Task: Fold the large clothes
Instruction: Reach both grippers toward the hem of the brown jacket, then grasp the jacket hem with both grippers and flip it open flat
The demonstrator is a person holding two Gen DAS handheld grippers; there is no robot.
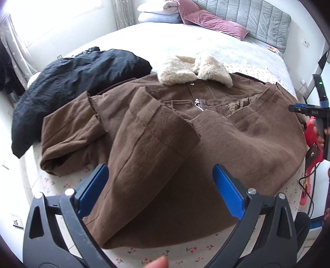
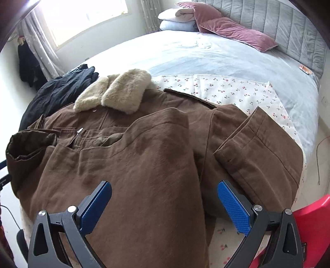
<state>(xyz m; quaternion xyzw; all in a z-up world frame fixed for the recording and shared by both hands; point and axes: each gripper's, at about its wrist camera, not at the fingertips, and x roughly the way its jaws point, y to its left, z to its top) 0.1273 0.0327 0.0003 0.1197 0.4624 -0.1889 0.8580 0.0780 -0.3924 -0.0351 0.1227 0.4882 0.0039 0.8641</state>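
A large brown coat (image 1: 237,144) with a cream fur collar (image 1: 193,70) lies front-up on the bed; it also shows in the right wrist view (image 2: 144,165), collar (image 2: 121,92) at the far side. Both sleeves are folded in across its body. My left gripper (image 1: 160,177) is open and empty, held just above the left sleeve (image 1: 148,144) near the coat's hem. My right gripper (image 2: 165,195) is open and empty above the coat's lower right part. The right sleeve cuff (image 2: 257,148) lies to its right.
A black jacket (image 1: 68,88) lies crumpled left of the coat. A cherry-print sheet (image 2: 222,88) covers the near bed; pink pillows (image 2: 237,31) and folded blankets (image 2: 179,18) sit by the grey headboard. A red stool (image 2: 309,226) stands at the bed's right edge.
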